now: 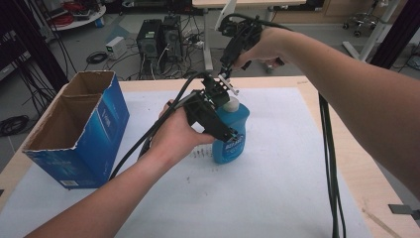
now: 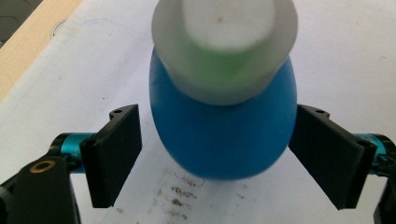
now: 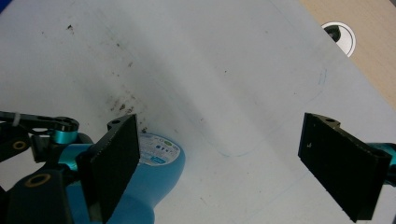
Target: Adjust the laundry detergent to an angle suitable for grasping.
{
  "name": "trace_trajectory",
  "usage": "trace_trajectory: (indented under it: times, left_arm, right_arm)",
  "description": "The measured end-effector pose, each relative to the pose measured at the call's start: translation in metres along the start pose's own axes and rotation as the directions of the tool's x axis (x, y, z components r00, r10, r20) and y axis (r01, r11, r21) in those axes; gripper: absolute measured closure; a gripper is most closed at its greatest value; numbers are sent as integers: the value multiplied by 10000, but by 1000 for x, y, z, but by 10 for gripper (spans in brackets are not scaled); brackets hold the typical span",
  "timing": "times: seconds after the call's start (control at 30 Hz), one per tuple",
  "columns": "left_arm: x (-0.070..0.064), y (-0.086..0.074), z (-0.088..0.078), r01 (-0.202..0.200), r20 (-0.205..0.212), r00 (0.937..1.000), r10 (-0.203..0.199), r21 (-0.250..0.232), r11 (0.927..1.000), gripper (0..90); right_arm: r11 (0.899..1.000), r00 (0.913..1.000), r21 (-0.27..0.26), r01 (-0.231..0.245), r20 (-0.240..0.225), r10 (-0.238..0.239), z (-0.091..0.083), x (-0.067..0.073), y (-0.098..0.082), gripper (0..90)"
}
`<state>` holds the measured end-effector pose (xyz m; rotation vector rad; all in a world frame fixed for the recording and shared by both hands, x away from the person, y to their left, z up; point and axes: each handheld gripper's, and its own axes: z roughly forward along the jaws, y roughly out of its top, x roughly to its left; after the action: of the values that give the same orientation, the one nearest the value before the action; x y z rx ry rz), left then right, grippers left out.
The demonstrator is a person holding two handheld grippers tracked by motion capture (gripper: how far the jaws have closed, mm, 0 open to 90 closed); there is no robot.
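Landmark is the blue bottle (image 1: 231, 134); it stands upright on the white sheet (image 1: 277, 188) in the middle of the table (image 1: 391, 183). Nearest to the person, the left gripper (image 1: 218, 111) is at the bottle's near-left side up by the shoulder; in its own view the two jaws stand wide with the bottle body (image 2: 224, 135) between them, right jaw about touching, left jaw with a gap, so not clamped yet (cannot call it a grip). Bottle's pale cap (image 2: 224, 46) sits on top, out of focus. Just above and behind the cap, the right gripper (image 1: 227, 79) hangs tip-down with jaws wide apart and empty; its view looks down past the bottle (image 3: 156, 170) onto bare sheet. Step in hand looks like steadying the bottle so the cap can be worked: close the left jaws squarely on the widest part of the body, low enough not to block the cap, keep it upright, then bring the right jaws centred over the cap before closing. Well left of the bottle stands an open cardboard box (image 1: 81, 131). Count: one bottle, one cap, one box, two grippers, one sheet.
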<state>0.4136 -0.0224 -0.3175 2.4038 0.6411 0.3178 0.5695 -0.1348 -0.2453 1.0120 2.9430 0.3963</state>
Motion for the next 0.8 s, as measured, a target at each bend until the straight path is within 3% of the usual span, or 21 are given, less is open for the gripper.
trace_trajectory:
  times: [0.2, 0.47, 0.8]
  left_arm:
    - [-1, 3, 6, 35, -16, 10000, -35, -26, 10000, 175]
    - [-1, 4, 14, 100, 281, 9996, -102, 55, 9999, 179]
    - [3, 3, 15, 222, 210, 9995, -224, 107, 9997, 196]
  right_arm:
    - [10000, 10000, 11, -43, -27, 43, 0, 0, 0, 125]
    - [10000, 10000, 6, -65, 16, 65, -1, -1, -1, 125]
    - [10000, 10000, 6, -71, 1, 71, -1, -2, -1, 125]
